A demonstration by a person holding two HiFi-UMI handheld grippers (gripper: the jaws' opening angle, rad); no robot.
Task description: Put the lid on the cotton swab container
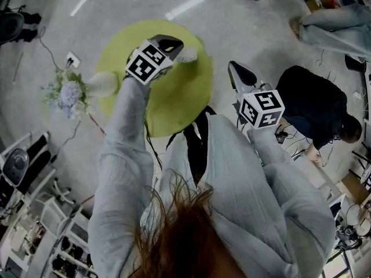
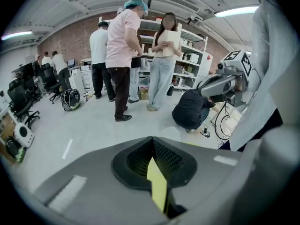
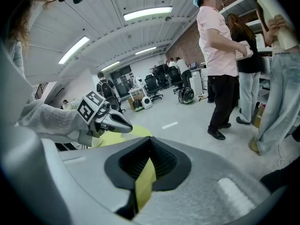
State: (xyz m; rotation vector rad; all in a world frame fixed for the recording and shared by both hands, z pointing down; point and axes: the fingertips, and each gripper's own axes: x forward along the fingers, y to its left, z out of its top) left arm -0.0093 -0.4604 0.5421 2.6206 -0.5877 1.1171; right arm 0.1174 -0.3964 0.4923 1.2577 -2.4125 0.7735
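Note:
My left gripper [image 1: 169, 40] is raised over a round yellow-green table [image 1: 179, 97], jaws shut with nothing between them. The right gripper [image 1: 236, 69] hangs beside the table's right edge, also shut and empty. In the left gripper view my own jaws [image 2: 152, 140] meet at the tip, and the right gripper [image 2: 206, 86] shows at the right. In the right gripper view my jaws [image 3: 150, 142] are closed, and the left gripper [image 3: 123, 124] points right above the table [image 3: 112, 136]. A small white object [image 1: 187, 55] lies on the table by the left gripper's tip; I cannot tell what it is.
A white vase [image 1: 104, 83] with pale flowers [image 1: 65, 94] stands at the table's left edge. A person in black [image 1: 313, 109] crouches on the floor at right. Several people [image 2: 123, 55] stand near shelves. Office chairs and carts [image 1: 29, 213] fill the lower left.

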